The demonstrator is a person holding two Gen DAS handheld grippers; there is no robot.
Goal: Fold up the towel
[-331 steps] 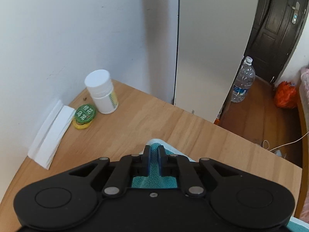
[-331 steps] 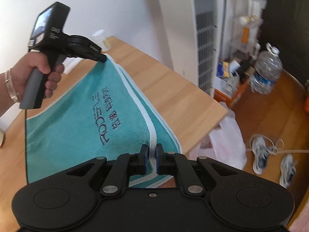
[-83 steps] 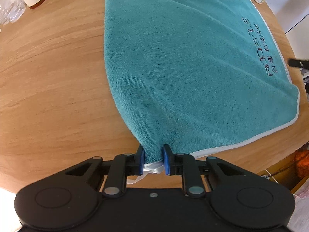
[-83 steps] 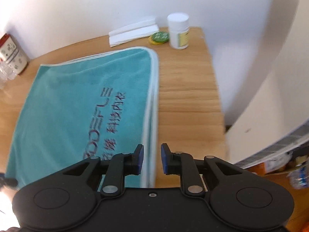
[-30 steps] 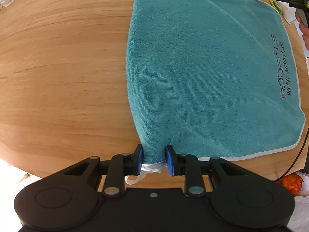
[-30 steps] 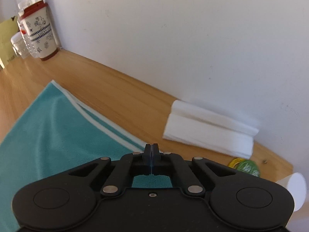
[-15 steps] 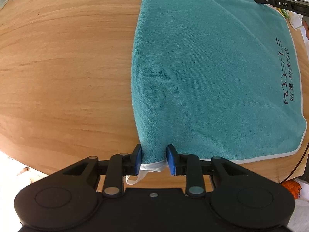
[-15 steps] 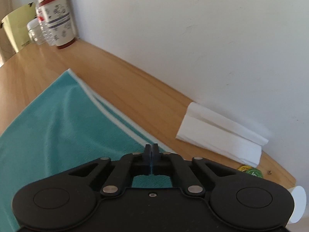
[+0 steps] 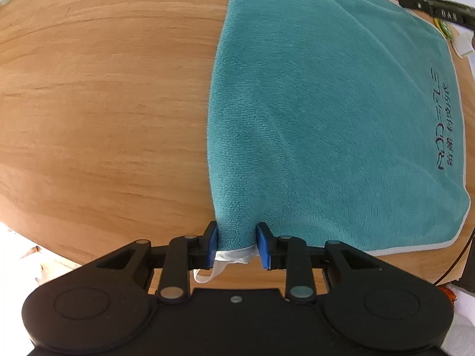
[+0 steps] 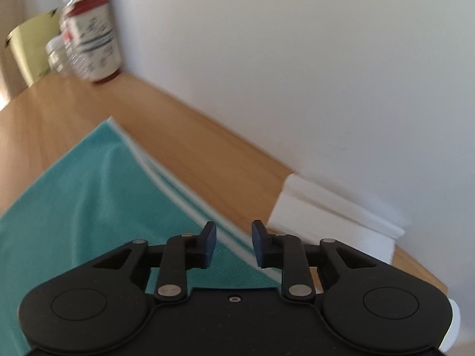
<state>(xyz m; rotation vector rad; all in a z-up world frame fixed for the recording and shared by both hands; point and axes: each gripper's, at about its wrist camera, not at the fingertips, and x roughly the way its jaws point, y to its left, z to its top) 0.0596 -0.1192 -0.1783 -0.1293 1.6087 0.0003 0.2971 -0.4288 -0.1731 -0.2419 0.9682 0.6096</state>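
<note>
Dark embroidered lettering runs along the teal towel near its edge at 3 o'clock in the left wrist view, in two lines turned sideways: Latin-style letters that look like "RODEFULE", not fully certain, beside a row of Chinese characters too small to read. At 1 o'clock, the black right tool bears white letters "DAS". The jar label is blurred.

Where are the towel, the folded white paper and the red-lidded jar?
towel [image 9: 326,103], left wrist view, middle of its teal cloth.
folded white paper [image 10: 335,225], right wrist view, its top face.
red-lidded jar [image 10: 95,44], right wrist view, its blurred label.
</note>
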